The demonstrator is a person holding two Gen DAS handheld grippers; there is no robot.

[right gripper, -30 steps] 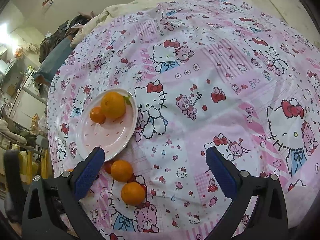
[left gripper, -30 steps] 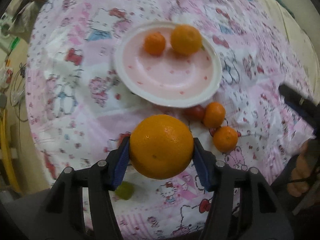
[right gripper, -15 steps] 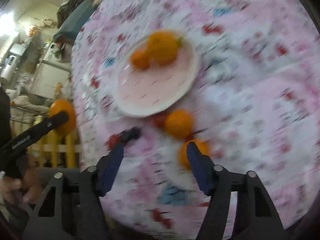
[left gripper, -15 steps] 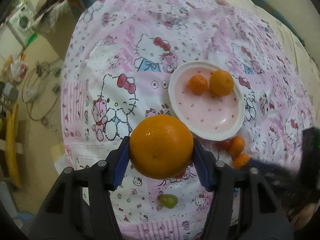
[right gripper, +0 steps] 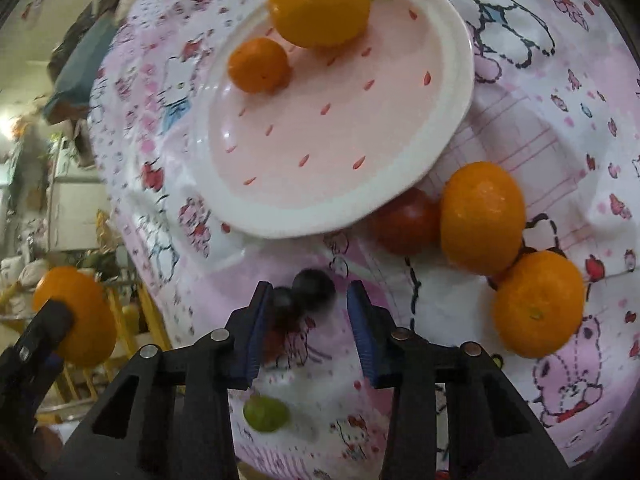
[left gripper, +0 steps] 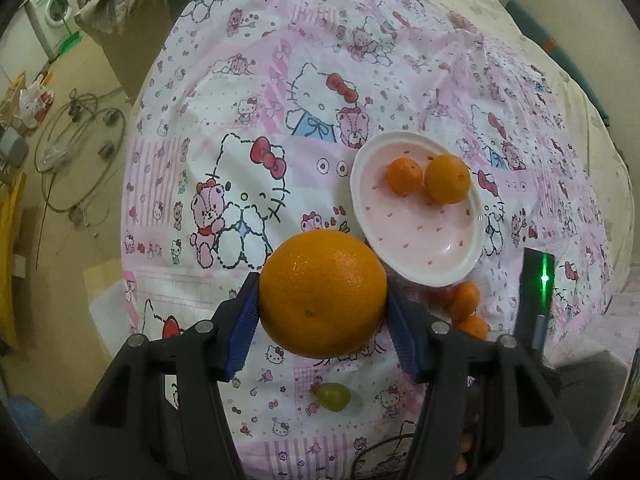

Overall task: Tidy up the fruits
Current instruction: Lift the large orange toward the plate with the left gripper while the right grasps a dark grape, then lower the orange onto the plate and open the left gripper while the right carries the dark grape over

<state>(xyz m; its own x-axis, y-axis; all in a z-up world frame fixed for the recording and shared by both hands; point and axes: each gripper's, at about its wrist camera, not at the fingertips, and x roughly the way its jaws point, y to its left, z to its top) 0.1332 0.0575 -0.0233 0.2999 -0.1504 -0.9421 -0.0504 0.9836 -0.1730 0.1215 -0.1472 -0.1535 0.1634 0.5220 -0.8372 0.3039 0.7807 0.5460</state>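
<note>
1. Pink cartoon-print cloth (left gripper: 256,128) covers a table; cluttered room floor lies off its left edge, a washer in the far corner.
2. Plate (right gripper: 452,92), pink with a white rim, sits toward the cloth's near right side. Done so far: two fruits on it, a small mandarin (right gripper: 259,65) touching a bigger orange fruit (right gripper: 320,4) at the far rim. Most of the plate is bare.
3. Left gripper (left gripper: 322,312) pinches a large orange (left gripper: 323,293) between its blue pads, held above the cloth just near-left of the plate. Judged next in line for the plate.
4. Right gripper (right gripper: 306,320) is low at the near edge, jaws partly spread around two dark berries (right gripper: 304,294); the left pad looks to touch one, the right pad stands clear. No firm grip yet, by my reading.
5. Left on the cloth: a red fruit (right gripper: 404,220) tucked against the plate's near rim, two mandarins (right gripper: 482,218) touching beside it, a green grape (right gripper: 266,413) near the front edge, and the berries.
6. Estimate: under halfway.
</note>
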